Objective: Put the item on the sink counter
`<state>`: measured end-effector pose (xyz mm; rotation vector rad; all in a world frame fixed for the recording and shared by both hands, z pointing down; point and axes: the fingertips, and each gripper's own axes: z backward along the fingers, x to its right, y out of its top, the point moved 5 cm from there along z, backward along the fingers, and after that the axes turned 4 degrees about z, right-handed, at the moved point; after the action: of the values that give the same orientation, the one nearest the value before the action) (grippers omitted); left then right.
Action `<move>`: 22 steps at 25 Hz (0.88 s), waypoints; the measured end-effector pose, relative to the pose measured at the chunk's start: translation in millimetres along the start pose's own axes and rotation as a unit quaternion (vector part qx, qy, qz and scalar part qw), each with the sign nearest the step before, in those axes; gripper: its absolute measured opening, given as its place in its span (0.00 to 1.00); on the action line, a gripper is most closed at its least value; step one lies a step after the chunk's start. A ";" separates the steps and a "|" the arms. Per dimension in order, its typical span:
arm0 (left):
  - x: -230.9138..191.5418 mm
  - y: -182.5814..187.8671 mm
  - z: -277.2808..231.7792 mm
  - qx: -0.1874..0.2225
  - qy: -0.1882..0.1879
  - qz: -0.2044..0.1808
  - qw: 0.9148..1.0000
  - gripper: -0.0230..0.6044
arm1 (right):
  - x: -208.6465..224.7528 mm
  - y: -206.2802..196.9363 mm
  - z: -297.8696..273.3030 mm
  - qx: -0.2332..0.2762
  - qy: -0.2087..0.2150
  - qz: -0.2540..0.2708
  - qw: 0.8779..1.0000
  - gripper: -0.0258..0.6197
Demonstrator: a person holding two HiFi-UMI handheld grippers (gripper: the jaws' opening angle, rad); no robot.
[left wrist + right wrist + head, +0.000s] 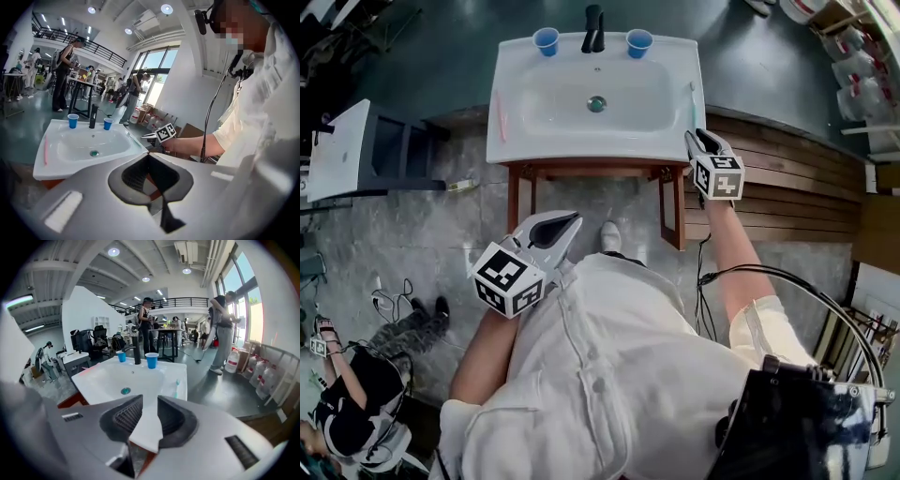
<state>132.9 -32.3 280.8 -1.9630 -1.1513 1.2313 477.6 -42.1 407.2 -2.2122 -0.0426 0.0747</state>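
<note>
A white sink [516, 141] on a wooden stand carries two blue cups [546, 40] beside a black faucet [593, 28]. A pink toothbrush [500, 117] lies on its left rim and a teal toothbrush [693, 98] on its right rim. My right gripper [701, 139] hovers at the sink's front right corner, open, with nothing between its fingers; past its jaws in the right gripper view [149, 401] lie that corner and the teal toothbrush [177, 387]. My left gripper [574, 220] is held low in front of the sink, close to my body, tips together and empty [149, 155].
A dark desk with a white top [342, 150] stands left of the sink. A raised wooden slat platform [787, 178] lies to the right. Cables [394, 302] and a seated person [356, 394] are on the floor at lower left. Several people stand behind the sink.
</note>
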 end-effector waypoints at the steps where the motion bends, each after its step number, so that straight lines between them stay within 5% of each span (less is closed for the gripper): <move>1: -2.8 3.7 -0.9 0.001 0.005 0.000 1.000 0.04 | 7.8 -2.4 -8.1 -0.007 -0.005 -0.003 1.000 0.17; 22: -33.2 18.1 -12.3 -0.001 0.066 0.030 0.997 0.04 | 63.9 -36.5 -87.4 -0.079 -0.038 -0.047 0.995 0.16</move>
<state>143.6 -70.2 286.2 -2.0614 -1.0353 1.1131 547.2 -86.4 486.1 -2.3617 -0.2012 0.1061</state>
